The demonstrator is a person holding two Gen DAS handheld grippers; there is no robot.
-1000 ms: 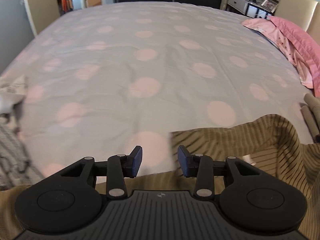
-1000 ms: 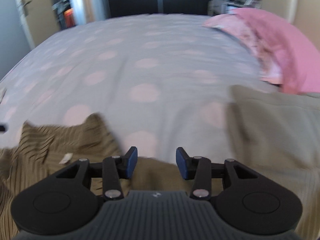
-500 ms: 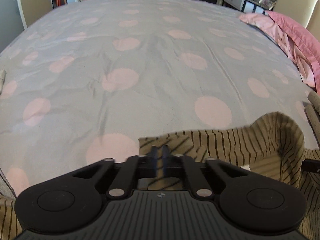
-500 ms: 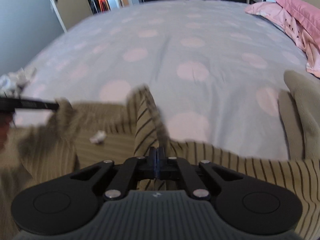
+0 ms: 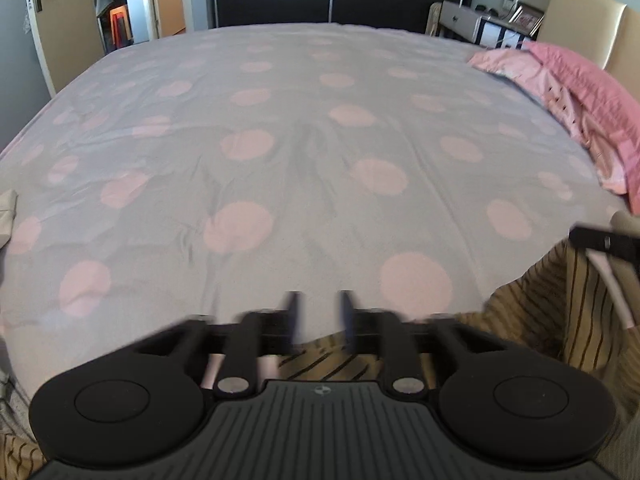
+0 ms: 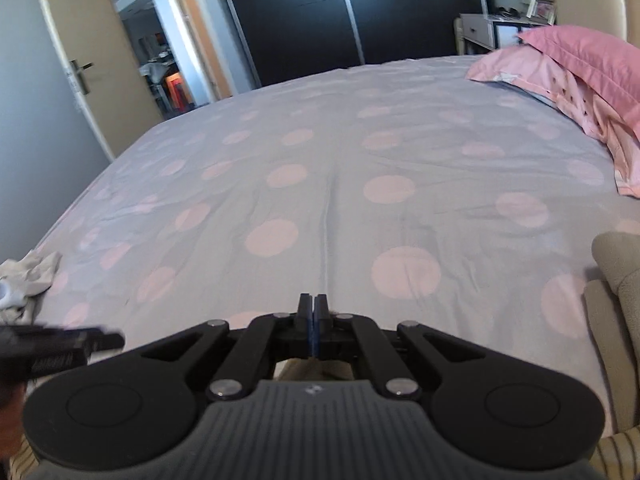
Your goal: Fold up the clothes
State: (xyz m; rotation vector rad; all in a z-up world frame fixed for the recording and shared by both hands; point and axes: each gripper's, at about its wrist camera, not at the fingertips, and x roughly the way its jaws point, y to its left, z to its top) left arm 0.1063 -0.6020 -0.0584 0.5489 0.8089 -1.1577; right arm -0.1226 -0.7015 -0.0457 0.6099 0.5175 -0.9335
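Both fingers: left gripper opening above striped shirt; right gripper closed.

Two claws; one striped garment; two pink pillows; one bed.

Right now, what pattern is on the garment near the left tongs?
Tan with thin dark stripes; the garment shows best in the left wrist view.

Black left gripper, ribbed grey housing, silver screws
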